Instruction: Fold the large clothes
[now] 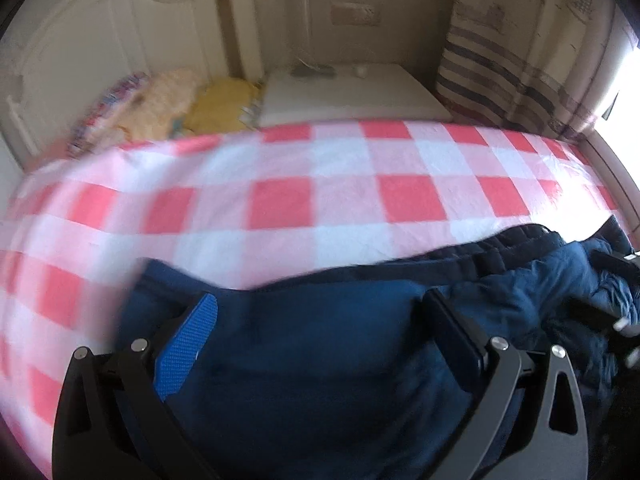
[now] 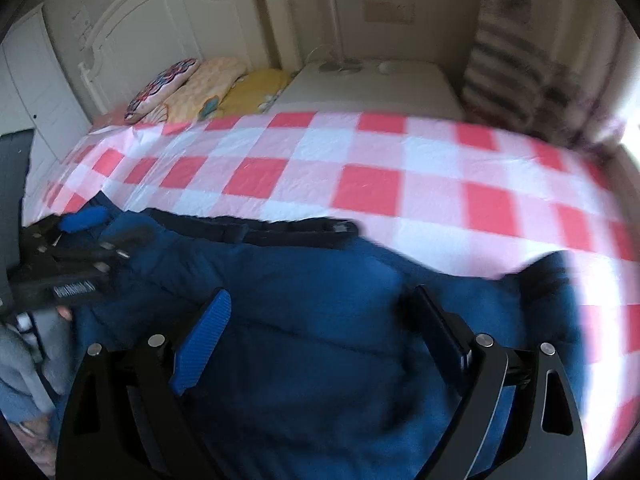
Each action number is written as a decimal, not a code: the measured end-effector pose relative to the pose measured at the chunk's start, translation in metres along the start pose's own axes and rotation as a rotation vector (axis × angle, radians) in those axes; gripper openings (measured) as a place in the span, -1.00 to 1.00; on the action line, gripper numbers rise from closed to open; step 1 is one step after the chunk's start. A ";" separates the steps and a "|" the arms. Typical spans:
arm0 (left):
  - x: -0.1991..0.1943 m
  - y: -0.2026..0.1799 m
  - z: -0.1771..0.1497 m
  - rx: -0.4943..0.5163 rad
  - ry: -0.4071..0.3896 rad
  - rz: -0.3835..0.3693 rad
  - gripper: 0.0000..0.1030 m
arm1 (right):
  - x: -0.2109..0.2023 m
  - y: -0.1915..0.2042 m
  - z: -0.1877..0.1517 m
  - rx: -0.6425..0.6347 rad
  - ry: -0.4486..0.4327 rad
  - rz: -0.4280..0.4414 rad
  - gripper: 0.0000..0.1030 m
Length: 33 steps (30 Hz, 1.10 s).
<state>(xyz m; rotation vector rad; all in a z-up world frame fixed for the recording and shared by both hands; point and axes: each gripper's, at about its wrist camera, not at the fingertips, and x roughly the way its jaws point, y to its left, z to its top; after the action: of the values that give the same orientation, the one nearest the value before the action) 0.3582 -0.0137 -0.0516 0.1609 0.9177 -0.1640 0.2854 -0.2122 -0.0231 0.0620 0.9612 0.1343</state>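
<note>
The jacket (image 2: pixel 304 320) lies on the checked cloth (image 2: pixel 360 168); pillows (image 2: pixel 200 88) sit behind the cloth, leftward.

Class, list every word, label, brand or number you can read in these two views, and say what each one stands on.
White lettering on the side of the left gripper, seen from the right wrist: too blurred to read.
Plate on the wall: no legible text.
Nothing else carries writing.

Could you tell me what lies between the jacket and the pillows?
Only bare checked cloth lies between the jacket and the pillows, clearest in the right wrist view.
</note>
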 end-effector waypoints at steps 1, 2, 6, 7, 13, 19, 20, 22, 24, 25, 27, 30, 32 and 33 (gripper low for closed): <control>-0.008 0.010 -0.002 0.002 -0.022 0.017 0.96 | -0.008 -0.005 -0.001 -0.005 -0.017 -0.024 0.72; -0.012 0.018 -0.003 0.006 -0.030 0.033 0.96 | -0.016 -0.013 -0.002 -0.007 -0.036 -0.054 0.73; 0.006 0.049 -0.017 -0.018 0.042 0.067 0.96 | 0.001 -0.066 -0.017 0.100 0.033 -0.104 0.78; 0.012 0.057 -0.019 -0.062 0.061 0.026 0.96 | 0.009 -0.076 -0.022 0.144 0.052 -0.057 0.83; 0.018 0.072 -0.020 -0.145 0.057 0.015 0.96 | 0.017 -0.088 -0.024 0.210 0.010 0.036 0.91; 0.017 0.078 -0.022 -0.185 0.047 -0.006 0.96 | 0.013 -0.097 -0.027 0.252 -0.016 0.102 0.91; 0.018 0.077 -0.021 -0.182 0.056 -0.006 0.96 | 0.013 -0.094 -0.025 0.239 -0.004 0.082 0.91; 0.016 0.076 -0.020 -0.178 0.078 0.025 0.96 | 0.007 -0.085 -0.023 0.208 0.017 0.011 0.90; -0.001 0.072 -0.021 -0.178 0.063 0.123 0.94 | -0.014 -0.067 -0.025 0.187 0.011 -0.030 0.90; -0.017 0.068 -0.024 -0.181 0.032 0.126 0.94 | -0.025 -0.059 -0.028 0.177 -0.009 -0.008 0.90; -0.047 0.056 -0.034 -0.185 -0.022 0.057 0.95 | -0.055 -0.023 -0.037 0.082 -0.062 0.028 0.90; -0.078 0.023 -0.052 -0.119 -0.073 0.001 0.96 | -0.074 0.024 -0.057 -0.066 -0.055 0.056 0.90; -0.077 -0.008 -0.068 -0.018 -0.069 0.014 0.96 | -0.073 0.054 -0.076 -0.159 -0.022 0.079 0.90; -0.068 -0.023 -0.077 0.043 -0.050 0.048 0.96 | -0.063 0.068 -0.090 -0.211 0.009 0.050 0.90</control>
<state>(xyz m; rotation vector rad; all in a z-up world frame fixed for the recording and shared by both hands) 0.2527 -0.0151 -0.0450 0.2173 0.8603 -0.1426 0.1702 -0.1547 -0.0151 -0.1087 0.9499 0.2809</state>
